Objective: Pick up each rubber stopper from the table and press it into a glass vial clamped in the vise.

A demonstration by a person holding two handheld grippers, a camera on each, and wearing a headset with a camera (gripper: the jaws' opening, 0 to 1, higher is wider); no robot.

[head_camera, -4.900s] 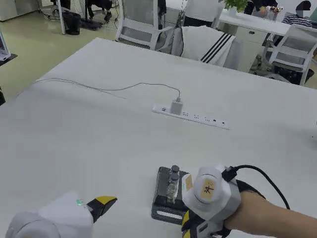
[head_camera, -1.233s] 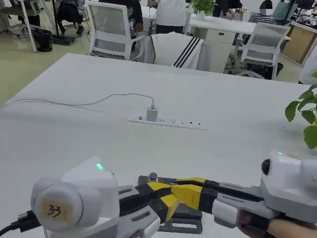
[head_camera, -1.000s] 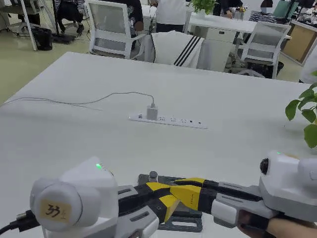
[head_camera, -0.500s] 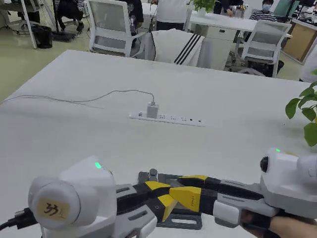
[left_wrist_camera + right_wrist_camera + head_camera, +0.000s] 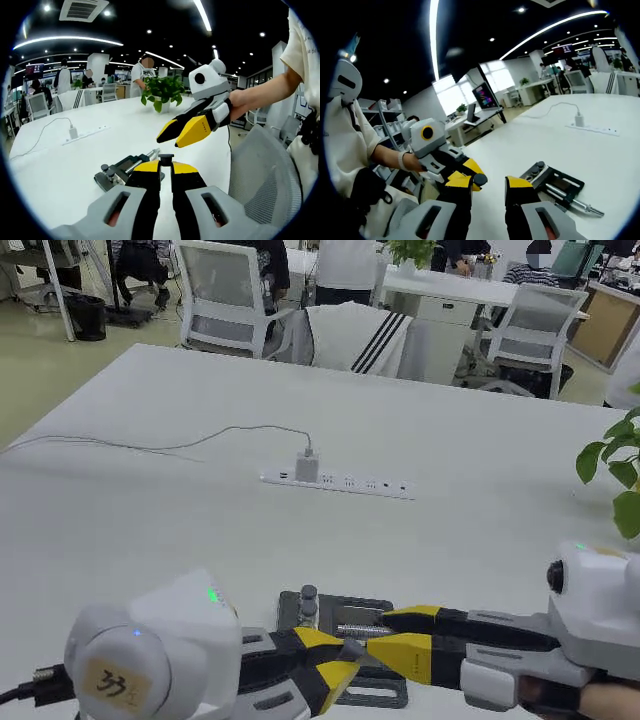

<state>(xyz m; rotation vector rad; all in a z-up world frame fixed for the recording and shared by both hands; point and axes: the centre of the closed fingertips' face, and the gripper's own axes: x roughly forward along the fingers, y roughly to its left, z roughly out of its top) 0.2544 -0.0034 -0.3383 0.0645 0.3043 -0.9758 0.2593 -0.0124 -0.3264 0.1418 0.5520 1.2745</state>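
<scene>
1. In the head view, the left gripper [image 5: 338, 658] comes in from the lower left and the right gripper [image 5: 380, 630] from the lower right. Their yellow tips meet low in the middle, over the black vise [image 5: 345, 612] on the white table [image 5: 200, 520].
2. The head view also gives the top of the vise. One glass vial [image 5: 308, 602] with a dark cap stands at the vise's left end, and a bare screw runs across it.
3. The left gripper view looks along that tool's own jaws. The left gripper [image 5: 165, 166] is pinched on a dark rubber stopper [image 5: 165, 158] at the very tip, centre frame.
4. In the same view the right gripper [image 5: 169, 141] hangs to the upper right, its jaws a little apart and holding nothing. The vise [image 5: 125, 167] lies to the lower left.
5. The right gripper view shows the right gripper [image 5: 490, 181] with its jaws spread wide. The stopper [image 5: 480, 179], carried by the left gripper [image 5: 470, 176], sits just beside its left jaw tip.
6. A tan sticker [image 5: 112, 681] on the left gripper's round back reads "33" in handwriting. A further mark after it is unclear.
</scene>
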